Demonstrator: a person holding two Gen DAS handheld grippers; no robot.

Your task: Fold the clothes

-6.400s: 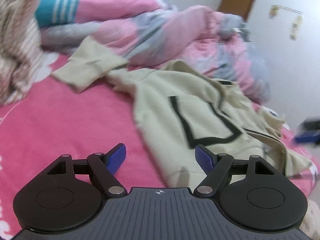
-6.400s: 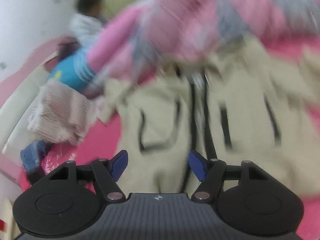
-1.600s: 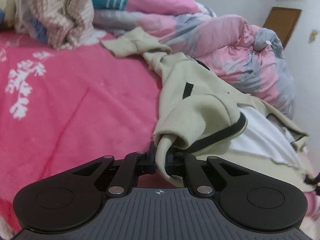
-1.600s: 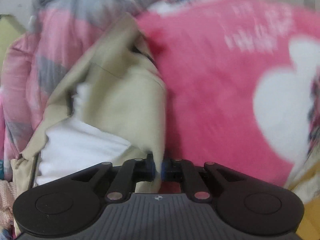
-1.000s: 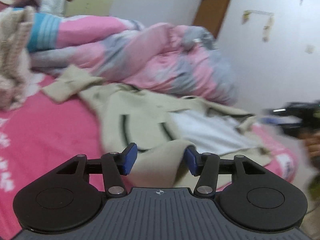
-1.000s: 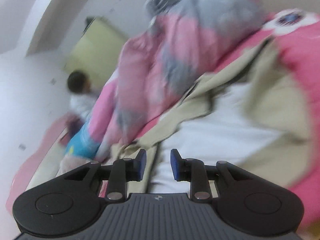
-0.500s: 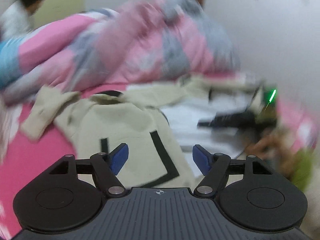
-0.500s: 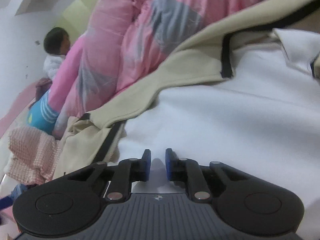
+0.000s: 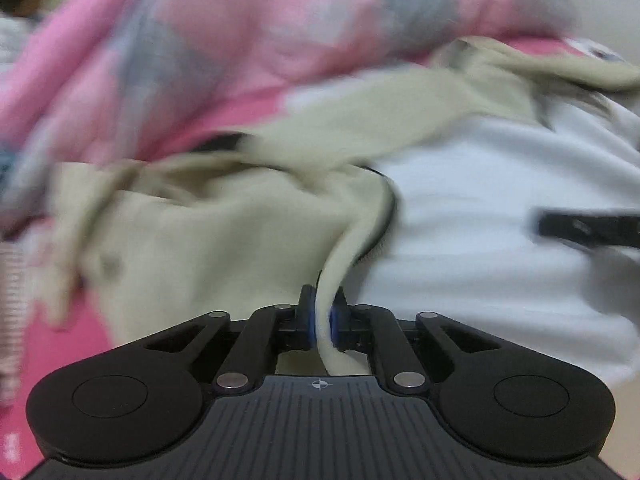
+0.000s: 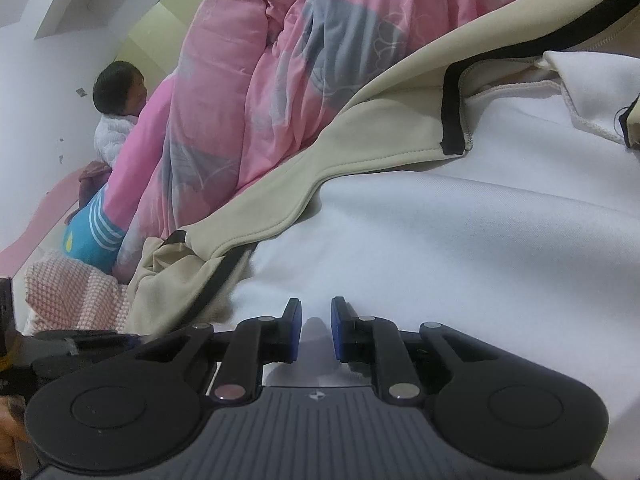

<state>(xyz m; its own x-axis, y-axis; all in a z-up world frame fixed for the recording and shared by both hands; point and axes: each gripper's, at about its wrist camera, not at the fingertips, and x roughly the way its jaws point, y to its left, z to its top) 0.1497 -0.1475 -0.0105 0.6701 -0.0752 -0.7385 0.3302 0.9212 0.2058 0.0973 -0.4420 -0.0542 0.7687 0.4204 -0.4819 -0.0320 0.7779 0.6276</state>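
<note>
While pinching the beige front edge of the jacket (image 9: 224,240) in the clenched left hand-held gripper (image 9: 322,320), at six o'clock in the left view, keep the pull light and low so as not to drag the whole garment across the bed (image 9: 52,340).

Jacket spread open on the pink bed, white lining (image 10: 460,260) facing up and filling the right view from three to six o'clock. Pink-and-grey quilt (image 10: 280,80) bunched just beyond, toward twelve.

Right hand-held gripper (image 10: 316,328) low over the lining, pads narrowly apart. Small ridge of white cloth between them, not visibly pinched, so effectively released.

Probably the step of folding the front panel over the lining. To do it well:
- Anchor the lining with the right side first, either by closing fully on that ridge or by pressing down.
- Carry the held edge toward three o'clock, keeping the black trim straight.
- Mind the crumpled cloth at nine o'clock, likely to tag along.
- Let go only once the panel lies flat.
</note>
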